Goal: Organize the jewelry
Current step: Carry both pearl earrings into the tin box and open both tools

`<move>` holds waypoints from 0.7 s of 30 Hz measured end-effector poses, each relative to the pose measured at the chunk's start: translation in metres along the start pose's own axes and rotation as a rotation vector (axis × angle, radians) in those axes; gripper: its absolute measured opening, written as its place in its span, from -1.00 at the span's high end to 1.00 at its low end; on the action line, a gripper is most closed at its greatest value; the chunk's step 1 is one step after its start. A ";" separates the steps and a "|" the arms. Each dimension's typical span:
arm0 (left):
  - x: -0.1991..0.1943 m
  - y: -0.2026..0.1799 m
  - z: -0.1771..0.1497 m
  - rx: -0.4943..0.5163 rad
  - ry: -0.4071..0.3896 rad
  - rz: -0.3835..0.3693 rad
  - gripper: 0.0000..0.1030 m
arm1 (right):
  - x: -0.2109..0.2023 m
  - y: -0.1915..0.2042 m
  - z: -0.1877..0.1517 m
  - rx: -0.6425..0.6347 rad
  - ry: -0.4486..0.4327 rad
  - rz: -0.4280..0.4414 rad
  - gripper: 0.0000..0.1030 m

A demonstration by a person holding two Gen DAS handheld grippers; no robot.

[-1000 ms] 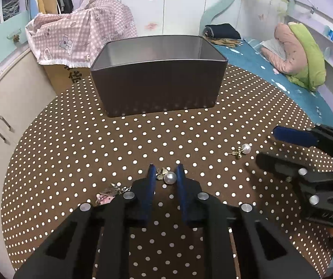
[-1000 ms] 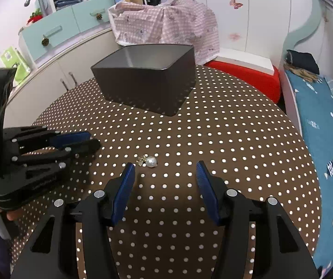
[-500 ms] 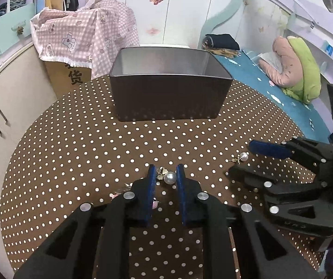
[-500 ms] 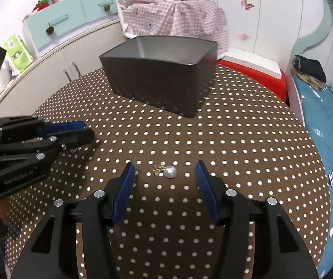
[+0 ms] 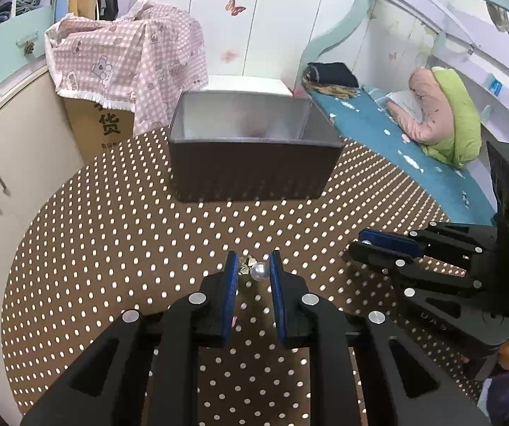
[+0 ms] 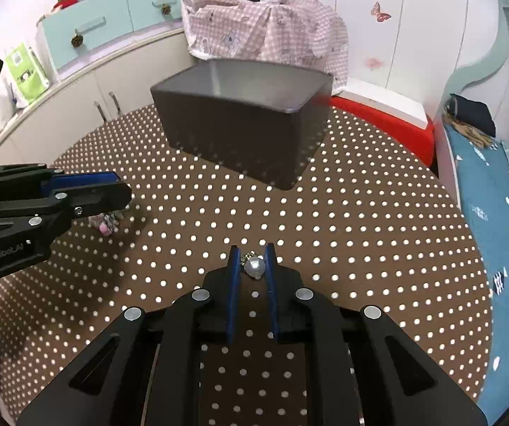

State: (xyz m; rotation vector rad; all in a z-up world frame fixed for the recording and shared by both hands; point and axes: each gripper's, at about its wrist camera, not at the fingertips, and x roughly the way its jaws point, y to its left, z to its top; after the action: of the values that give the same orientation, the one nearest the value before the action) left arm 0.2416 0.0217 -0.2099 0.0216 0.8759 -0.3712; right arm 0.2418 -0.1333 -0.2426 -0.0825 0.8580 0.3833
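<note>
A: Both pearl-and-gold earrings are pinched now: one [image 5: 257, 272] in the left gripper [image 5: 253, 273], the other [image 6: 254, 265] where the right gripper [image 6: 252, 266] just clamped on.

B: Dark rectangular metal tin [image 5: 251, 158] at the far side looks empty; pink trinket [image 6: 107, 222] lies left on the table.

Round table [image 5: 119, 234] covered in matt brown cloth with white dots. Box [image 5: 254, 174] of sheet metal: dark matt outside, brushed silvery sheen inside. Pearl earring [image 5: 258, 272] glossy, with a gold-coloured metal fitting; second pearl earring [image 6: 255, 265] equally glossy. Gripper fingers [image 5: 229, 284] of matt black plastic, faced with blue pads, fixed by bright metal screws. Draped pink checked cloth [image 5: 130, 56] soft, matt.
</note>
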 end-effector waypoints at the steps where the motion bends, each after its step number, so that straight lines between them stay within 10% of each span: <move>1: -0.002 0.000 0.003 0.000 -0.006 -0.007 0.68 | -0.005 -0.002 0.004 0.002 -0.013 0.002 0.72; 12: -0.026 0.002 0.077 0.022 -0.117 -0.026 0.68 | -0.043 -0.014 0.076 0.022 -0.157 0.027 0.72; 21: 0.020 0.021 0.112 -0.024 -0.028 -0.040 0.68 | -0.015 -0.019 0.115 0.046 -0.139 0.063 0.72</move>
State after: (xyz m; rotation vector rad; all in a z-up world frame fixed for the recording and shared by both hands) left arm 0.3440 0.0162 -0.1554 -0.0233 0.8540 -0.3970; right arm 0.3230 -0.1300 -0.1568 0.0139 0.7330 0.4229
